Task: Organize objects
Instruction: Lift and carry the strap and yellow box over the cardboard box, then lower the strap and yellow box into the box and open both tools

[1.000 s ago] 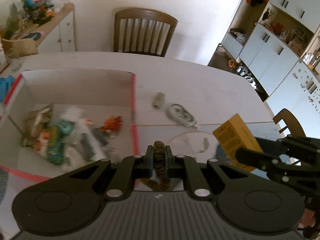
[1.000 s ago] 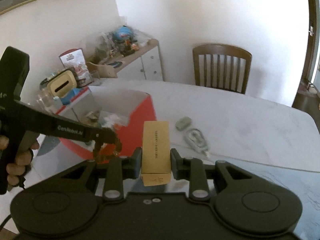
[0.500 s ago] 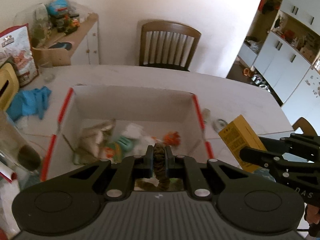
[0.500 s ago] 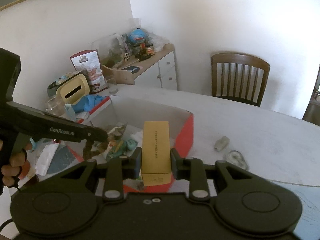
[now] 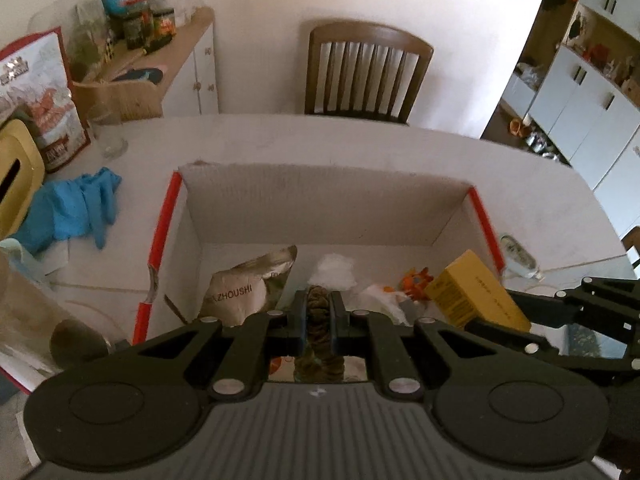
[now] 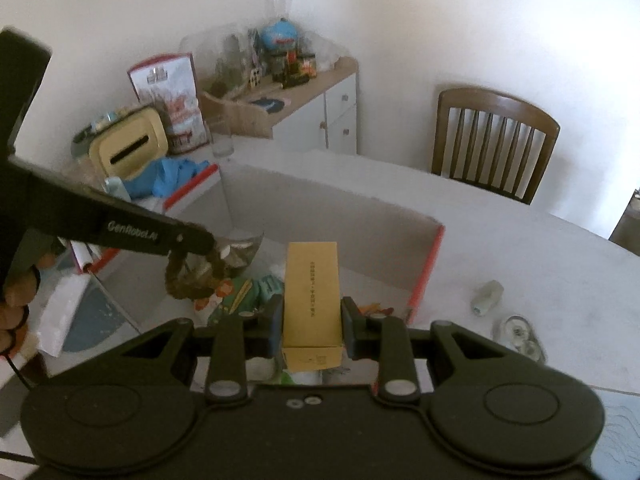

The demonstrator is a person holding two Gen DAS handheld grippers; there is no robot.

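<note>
Brown braided cord loop [image 5: 319,312] is pinched between the pressed-in fingers of the left gripper [image 5: 319,314]; in the right wrist view it dangles in a ring below those fingertips. The yellow carton [image 6: 312,300] is clamped across its width by the right gripper [image 6: 312,322], long axis running forward along the fingers.

Change over the last second: both grippers have travelled from over the bare table to over the red-edged cardboard box [image 5: 328,208]. The box interior now lies directly ahead of and beneath the left fingertips, and its far wall stands beyond them. The carton's far end now overhangs the box's contents; the box's red right edge is just right of the right fingers.

Judgement: transport is essentially done for both items and release into the box is the next step, neither item yet dropped.

Pose: both tools tilt forward and downward, side by side, left one held by a hand [image 6: 16,292] at the view's left edge.

Beyond the fingers in the box: a foil pouch [image 5: 248,284], white wadding [image 5: 334,270], an orange toy [image 5: 416,280]. Outside, right of the fingers: a tape dispenser [image 6: 520,336] and a small grey roll [image 6: 488,296], still on the table [image 6: 520,248].
</note>
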